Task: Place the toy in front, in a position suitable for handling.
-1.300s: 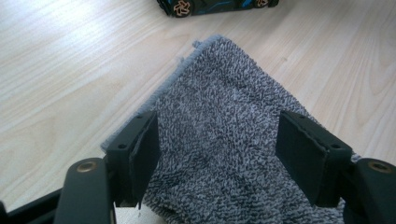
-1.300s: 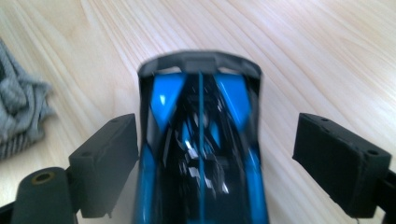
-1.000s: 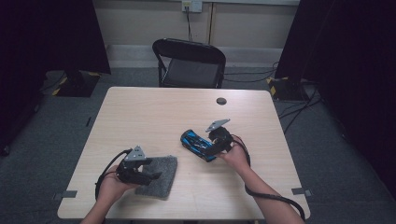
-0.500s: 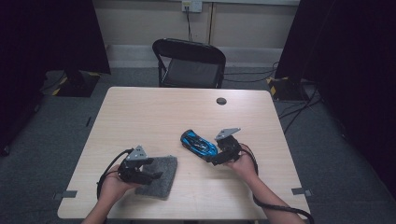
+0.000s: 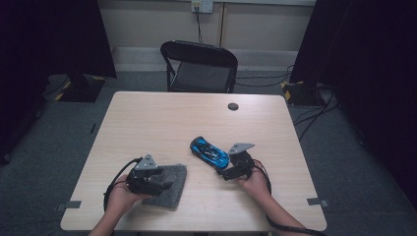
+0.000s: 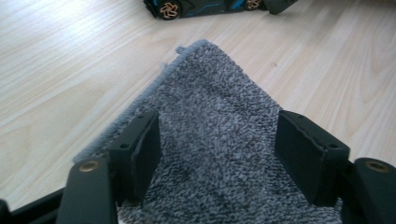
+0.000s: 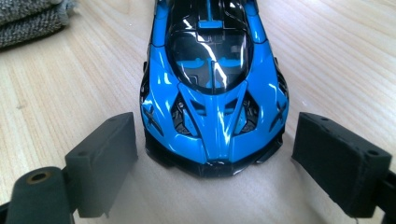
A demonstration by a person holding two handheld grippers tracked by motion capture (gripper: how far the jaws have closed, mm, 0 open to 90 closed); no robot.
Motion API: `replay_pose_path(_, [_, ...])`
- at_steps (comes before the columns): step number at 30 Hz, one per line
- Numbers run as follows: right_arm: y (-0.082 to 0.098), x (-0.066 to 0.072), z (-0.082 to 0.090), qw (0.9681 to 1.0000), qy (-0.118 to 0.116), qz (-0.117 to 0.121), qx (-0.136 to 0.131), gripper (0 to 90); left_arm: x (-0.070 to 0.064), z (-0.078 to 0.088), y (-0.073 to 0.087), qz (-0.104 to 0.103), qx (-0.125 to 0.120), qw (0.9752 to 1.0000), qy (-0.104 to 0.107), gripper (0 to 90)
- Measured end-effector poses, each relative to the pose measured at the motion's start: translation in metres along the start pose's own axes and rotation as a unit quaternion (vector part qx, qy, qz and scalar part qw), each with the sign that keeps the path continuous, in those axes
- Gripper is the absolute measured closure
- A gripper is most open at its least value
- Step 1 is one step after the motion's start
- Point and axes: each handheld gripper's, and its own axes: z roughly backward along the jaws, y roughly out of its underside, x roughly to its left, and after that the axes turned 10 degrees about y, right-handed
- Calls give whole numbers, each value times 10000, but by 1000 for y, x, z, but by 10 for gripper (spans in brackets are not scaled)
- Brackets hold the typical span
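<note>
The blue toy sports car (image 5: 210,152) stands on its wheels near the middle of the wooden table (image 5: 162,118), slanting across it. In the right gripper view one end of the car (image 7: 212,84) sits just ahead of the jaws, which stand wide to either side of it with a gap at each pad; nothing is gripped. The right gripper (image 5: 231,171) lies low and nearly level behind the car, the right hand (image 5: 253,179) reaching in from the near edge.

The grey cloth (image 5: 169,184) lies flat near the front left of the table. The left gripper (image 5: 164,183) rests over it, held by the left hand (image 5: 120,196); its jaws stand apart above the cloth (image 6: 219,140), pinching none of it.

The far half of the table is bare apart from a small dark disc (image 5: 233,106). A black folding chair (image 5: 199,66) stands beyond the far edge.
</note>
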Motion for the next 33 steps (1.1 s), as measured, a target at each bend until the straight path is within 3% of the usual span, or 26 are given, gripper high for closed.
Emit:
replay_pose_path(14, [-5, 5, -5, 9999, 81, -120, -1, 151, 1, 3, 0, 43, -29, 9999, -101, 327])
replay_pose_path(18, [-6, 5, -4, 9998, 103, -151, -78, 234, 1, 3, 0, 33, -26, 9999, -110, 328])
replay_pose_path(22, [-6, 4, -5, 9998, 91, -141, -81, 236, 0, 1, 0, 73, 1, 9999, -86, 332])
replay_pose_path(23, [-6, 4, -5, 9998, 91, -138, -79, 236, 0, 1, 0, 43, 30, 10000, -84, 332])
replay_pose_path(28, [-6, 4, -5, 9998, 96, -128, -77, 236, -4, -3, 0, 271, 92, 9996, -46, 341])
replay_pose_path(33, [-6, 4, -5, 9998, 98, -129, -79, 236, -6, -8, 2, 227, 232, 9993, -183, 310])
